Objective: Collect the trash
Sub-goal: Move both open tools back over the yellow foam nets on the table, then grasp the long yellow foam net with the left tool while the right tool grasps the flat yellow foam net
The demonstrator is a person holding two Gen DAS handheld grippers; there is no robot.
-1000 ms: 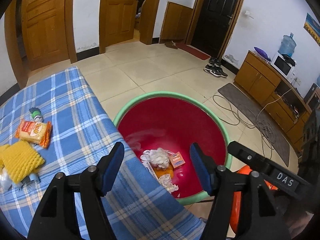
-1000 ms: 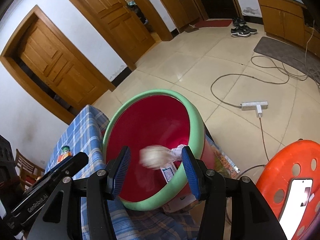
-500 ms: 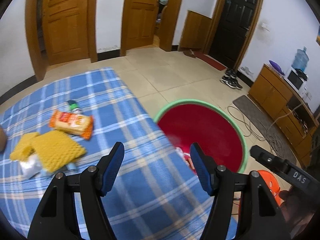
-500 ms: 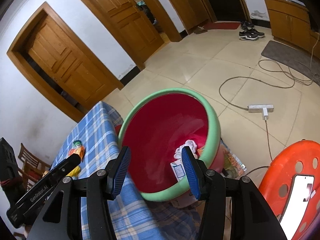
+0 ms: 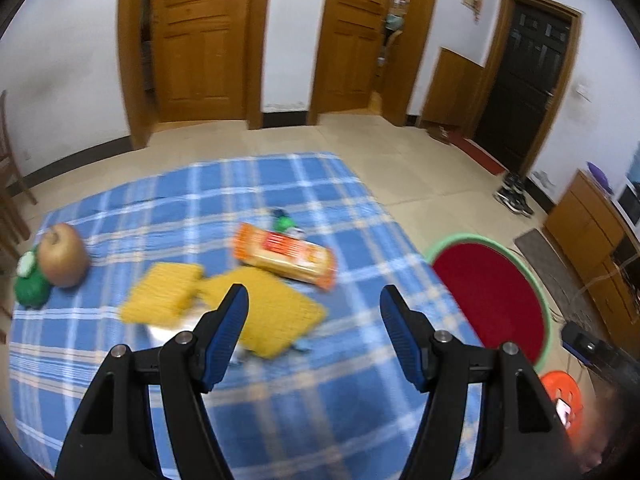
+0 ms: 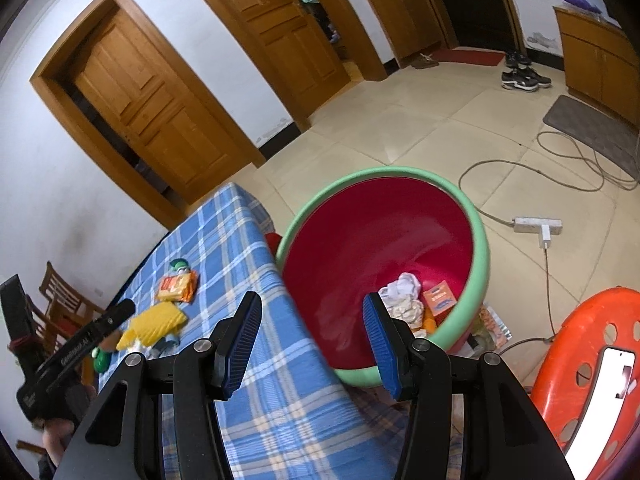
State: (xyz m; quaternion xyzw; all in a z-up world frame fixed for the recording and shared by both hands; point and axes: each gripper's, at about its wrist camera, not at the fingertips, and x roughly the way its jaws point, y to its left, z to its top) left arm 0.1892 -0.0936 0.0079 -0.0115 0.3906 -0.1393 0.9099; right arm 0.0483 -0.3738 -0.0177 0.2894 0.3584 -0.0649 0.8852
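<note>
Home: wooden doors (image 5: 200, 40), shoes (image 6: 524, 76) on tiled floor, checked tablecloth (image 5: 320, 400)

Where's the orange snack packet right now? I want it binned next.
Left wrist view: the orange snack packet lies mid-tablecloth, between the yellow sponges and green-capped bottle.

motion-blurred yellow sponges (image 5: 224, 304) and orange snack packet (image 5: 286, 256), white scrap (image 5: 168, 330) half hidden under sponges, green bottle (image 5: 286, 222) too smeared to identify, orange stool (image 6: 592, 364) cut by edge
</note>
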